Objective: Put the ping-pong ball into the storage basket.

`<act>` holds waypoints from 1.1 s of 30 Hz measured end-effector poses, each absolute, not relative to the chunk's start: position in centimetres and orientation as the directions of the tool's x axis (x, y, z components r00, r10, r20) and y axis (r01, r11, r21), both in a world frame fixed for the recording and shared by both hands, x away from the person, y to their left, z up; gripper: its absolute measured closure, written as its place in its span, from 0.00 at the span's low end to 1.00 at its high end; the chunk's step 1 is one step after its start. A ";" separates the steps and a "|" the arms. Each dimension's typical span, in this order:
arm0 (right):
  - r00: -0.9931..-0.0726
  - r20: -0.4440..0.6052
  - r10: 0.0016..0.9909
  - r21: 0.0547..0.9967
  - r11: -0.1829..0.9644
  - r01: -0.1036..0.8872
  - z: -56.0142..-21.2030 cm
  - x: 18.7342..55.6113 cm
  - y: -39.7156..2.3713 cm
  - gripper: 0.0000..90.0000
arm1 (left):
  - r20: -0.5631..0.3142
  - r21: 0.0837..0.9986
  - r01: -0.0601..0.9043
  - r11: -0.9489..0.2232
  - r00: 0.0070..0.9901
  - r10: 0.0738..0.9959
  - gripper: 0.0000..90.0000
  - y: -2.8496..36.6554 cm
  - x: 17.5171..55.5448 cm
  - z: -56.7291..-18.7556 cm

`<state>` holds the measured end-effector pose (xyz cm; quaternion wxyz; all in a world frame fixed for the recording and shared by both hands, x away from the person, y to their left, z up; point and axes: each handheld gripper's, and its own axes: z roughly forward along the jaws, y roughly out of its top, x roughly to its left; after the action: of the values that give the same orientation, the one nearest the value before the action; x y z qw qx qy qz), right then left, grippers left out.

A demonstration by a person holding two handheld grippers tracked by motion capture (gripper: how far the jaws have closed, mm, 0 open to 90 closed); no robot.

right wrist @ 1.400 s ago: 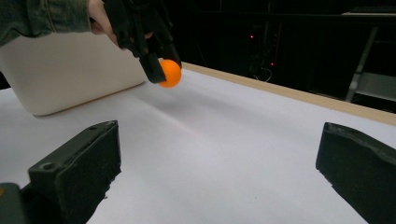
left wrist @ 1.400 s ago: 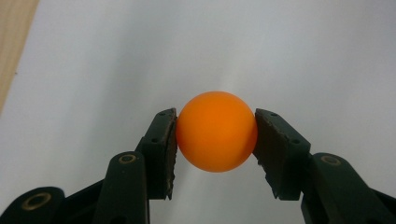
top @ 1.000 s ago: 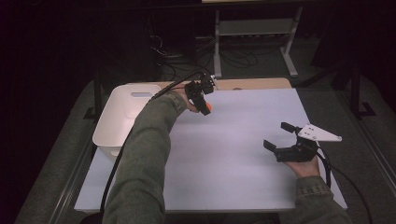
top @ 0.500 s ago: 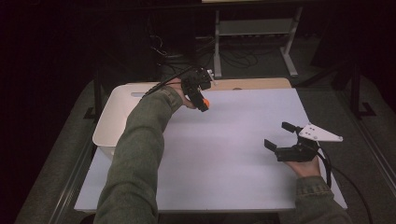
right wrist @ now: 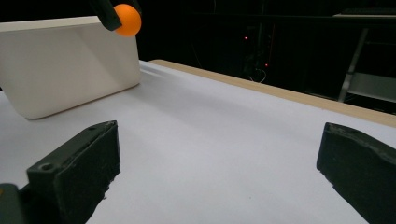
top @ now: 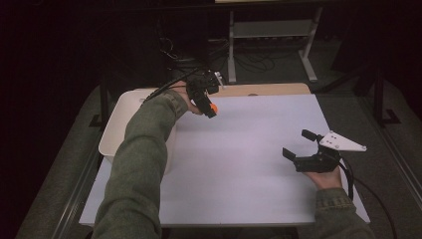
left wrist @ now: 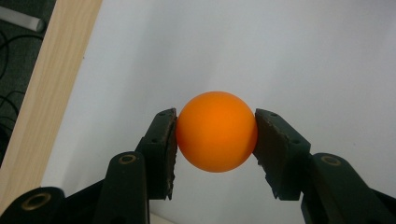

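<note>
Here, in the high view, the left claw (top: 211, 107) is gripping a small, smooth orange ball (top: 213, 106) at its tip, and it is hanging above the white-covered bench (top: 249, 169) near the far edge. Just beside this claw, on the person's left, a white rectangular plastic tub (top: 119, 124) is sitting on the bench, partly hidden by the green sleeve (top: 139, 169). The right claw (top: 297, 147) is resting well apart from the ball, near the bench's right side, with its jaws standing wide and nothing between them.

In the left gripper view, the ball (left wrist: 216, 131) is sitting squarely between the two black pads (left wrist: 163, 149), which are pressing on it from either side; beyond the claw the pale bench surface (left wrist: 261, 51) is showing, with a light wooden strip (left wrist: 51, 88) along its edge.

In the right gripper view, this claw (right wrist: 217, 168) is gaping, released, over bare bench (right wrist: 210, 140). Far ahead and up to its left, the ball (right wrist: 127, 20) is hanging pinched in the other claw, just in front of the tub's (right wrist: 65, 65) upper rim.
</note>
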<state>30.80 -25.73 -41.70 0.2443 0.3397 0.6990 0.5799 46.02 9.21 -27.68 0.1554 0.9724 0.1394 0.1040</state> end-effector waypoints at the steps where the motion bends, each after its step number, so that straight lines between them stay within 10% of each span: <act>1: -0.650 0.054 0.758 0.977 0.095 0.193 -41.7 30.8 -25.7 0.00 | 0.156 0.332 0.245 -0.911 0.938 0.309 0.57 9.3 45.9 -27.6; 33: -0.659 0.050 0.750 0.975 0.108 0.197 -41.8 30.8 -25.6 0.00 | 0.178 0.338 0.239 -0.910 0.934 0.311 0.57 12.3 43.8 -24.5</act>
<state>30.82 -25.63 -41.75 0.2397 0.3360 0.7046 0.5773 43.83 12.27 -24.51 0.1573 0.9706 0.1418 0.1146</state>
